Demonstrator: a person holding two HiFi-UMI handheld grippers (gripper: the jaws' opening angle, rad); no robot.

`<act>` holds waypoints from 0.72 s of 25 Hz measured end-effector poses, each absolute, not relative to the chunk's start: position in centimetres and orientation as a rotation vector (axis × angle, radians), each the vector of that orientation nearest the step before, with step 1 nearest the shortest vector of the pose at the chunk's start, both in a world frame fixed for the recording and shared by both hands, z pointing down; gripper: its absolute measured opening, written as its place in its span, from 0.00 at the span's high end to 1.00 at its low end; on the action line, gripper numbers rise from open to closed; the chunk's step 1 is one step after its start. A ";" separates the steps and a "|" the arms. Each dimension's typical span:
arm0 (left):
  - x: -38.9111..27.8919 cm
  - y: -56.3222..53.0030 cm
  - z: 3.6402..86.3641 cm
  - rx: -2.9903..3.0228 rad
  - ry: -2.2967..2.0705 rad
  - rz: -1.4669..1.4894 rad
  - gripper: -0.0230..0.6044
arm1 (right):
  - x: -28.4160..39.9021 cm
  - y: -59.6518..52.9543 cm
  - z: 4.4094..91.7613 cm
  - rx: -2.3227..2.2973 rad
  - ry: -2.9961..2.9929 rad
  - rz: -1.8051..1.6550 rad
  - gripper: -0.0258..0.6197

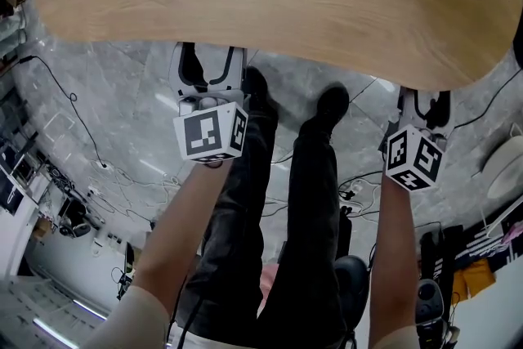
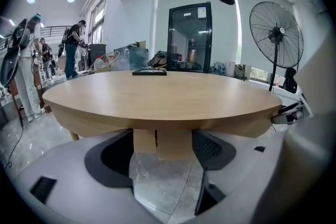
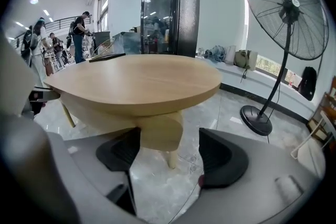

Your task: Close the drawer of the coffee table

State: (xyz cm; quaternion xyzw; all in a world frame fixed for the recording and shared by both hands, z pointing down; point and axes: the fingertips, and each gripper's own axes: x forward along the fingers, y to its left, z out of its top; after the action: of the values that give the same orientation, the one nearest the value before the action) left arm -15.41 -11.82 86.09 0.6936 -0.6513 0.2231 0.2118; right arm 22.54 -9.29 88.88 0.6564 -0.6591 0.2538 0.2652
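Squarely below the camera, the oval, light-wood coffee table (image 1: 270, 4) is shown. What appears to be its drawer (image 3: 157, 131), a rounded wooden body, is seen tucked under the top at the near edge. The left gripper (image 1: 211, 71) and right gripper (image 1: 425, 106) are held at that edge, well apart. Both sets of jaws are spread wide, and nothing is gripped. Dark trousers (image 1: 278, 217) are framed between the grippers over a grey marble floor (image 1: 122, 94). A pedestal fan (image 3: 286, 13) is seen beyond the table.
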 end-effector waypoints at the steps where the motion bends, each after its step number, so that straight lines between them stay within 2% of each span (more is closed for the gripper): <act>1: -15.4 -11.9 86.1 1.941 -1.817 0.622 0.43 | 22.5 -9.4 88.9 1.780 -1.785 0.667 0.41; 9: -15.2 -12.5 86.2 1.981 -1.840 0.542 0.43 | 22.1 -10.0 88.5 1.790 -1.848 0.509 0.43; 18: -15.2 -13.4 86.9 1.945 -1.860 0.433 0.42 | 22.1 -10.9 88.5 1.913 -1.849 0.509 0.46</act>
State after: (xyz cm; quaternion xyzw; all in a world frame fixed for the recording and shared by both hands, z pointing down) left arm -15.16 -13.44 86.88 0.6982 -0.6676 0.1554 0.2066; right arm 22.14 -10.91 88.54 0.6898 -0.6667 0.1835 0.2145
